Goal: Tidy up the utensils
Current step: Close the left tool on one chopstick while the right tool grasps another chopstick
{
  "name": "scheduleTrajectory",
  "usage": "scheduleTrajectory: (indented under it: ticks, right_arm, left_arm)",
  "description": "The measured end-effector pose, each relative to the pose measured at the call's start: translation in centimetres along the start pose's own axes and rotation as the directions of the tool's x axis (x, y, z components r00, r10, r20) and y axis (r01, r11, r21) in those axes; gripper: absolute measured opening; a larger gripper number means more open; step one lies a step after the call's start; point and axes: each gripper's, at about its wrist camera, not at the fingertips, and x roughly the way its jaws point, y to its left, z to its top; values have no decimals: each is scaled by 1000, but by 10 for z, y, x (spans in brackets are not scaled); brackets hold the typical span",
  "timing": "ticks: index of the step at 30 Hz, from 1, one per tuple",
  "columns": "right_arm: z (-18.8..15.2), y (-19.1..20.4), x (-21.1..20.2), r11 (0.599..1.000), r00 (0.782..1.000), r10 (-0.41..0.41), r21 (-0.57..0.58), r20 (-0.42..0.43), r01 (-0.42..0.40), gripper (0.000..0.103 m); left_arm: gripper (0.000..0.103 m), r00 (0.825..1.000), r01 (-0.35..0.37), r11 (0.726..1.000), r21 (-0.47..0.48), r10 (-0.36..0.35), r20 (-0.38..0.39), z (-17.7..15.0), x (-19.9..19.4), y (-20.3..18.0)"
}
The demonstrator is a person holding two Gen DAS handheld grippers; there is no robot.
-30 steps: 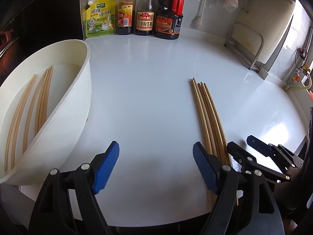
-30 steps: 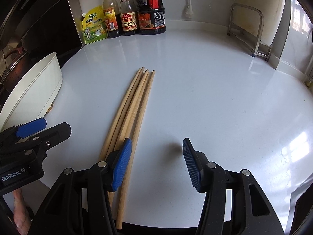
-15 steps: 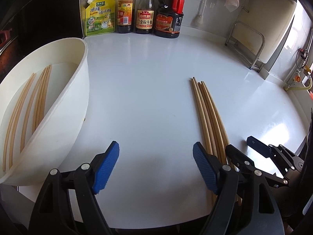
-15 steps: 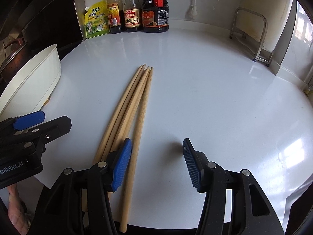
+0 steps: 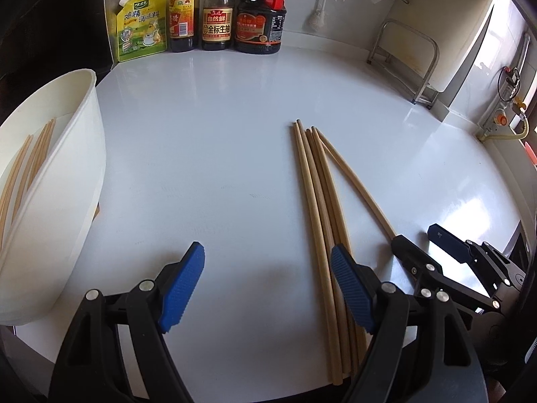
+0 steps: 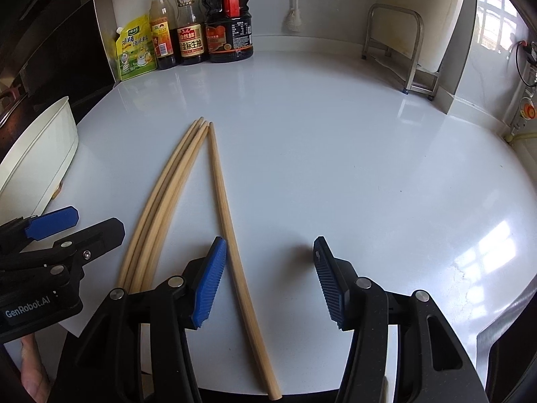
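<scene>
Several long wooden chopsticks (image 5: 315, 188) lie on the white counter (image 5: 218, 154). In the right wrist view one chopstick (image 6: 228, 221) lies split off to the right of the bundle (image 6: 167, 194) and runs between my right gripper's (image 6: 266, 280) open fingers. My left gripper (image 5: 268, 288) is open and empty, just left of the bundle. A white tub (image 5: 63, 181) at the left holds several more chopsticks (image 5: 30, 164). The right gripper also shows in the left wrist view (image 5: 426, 245).
A yellow pouch (image 5: 142, 23) and three dark sauce bottles (image 5: 218, 10) stand at the back wall. A metal rack (image 5: 406, 57) with a cutting board stands at the back right. The counter's front edge is close to both grippers.
The right gripper has shifted left, and the rightmost chopstick has swung away from the bundle so it now lies between the right fingers. The left gripper has barely moved.
</scene>
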Motion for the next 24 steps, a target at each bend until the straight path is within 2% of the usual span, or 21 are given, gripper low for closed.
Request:
scheduleTrajectory:
  ticks: [7,11,17,21,24]
  right_arm:
    - [0,-12,-4,998,999,36,47,12,-36,52]
    - [1,-10,-4,999,999,40,34,14,-40,52]
    - [3,-6,-2,1000,1000,16,2,17,-16,52]
    - [7,-8,3,1000,1000,-11,-11,19,11,52]
    - [9,-11,7,1000,1000,-18,-16,12,18,52]
  left_arm:
    - [77,999,-39,999,13,39,-16,0,10,-4]
    - [78,998,-59,998,25,59,-17,-2,11,-7]
    - [79,993,-116,992,46,116,-18,0,15,-10]
    - [79,993,-117,992,42,117,-17,5,17,-8]
    - [73,993,-118,992,43,119,-10,6,17,-8]
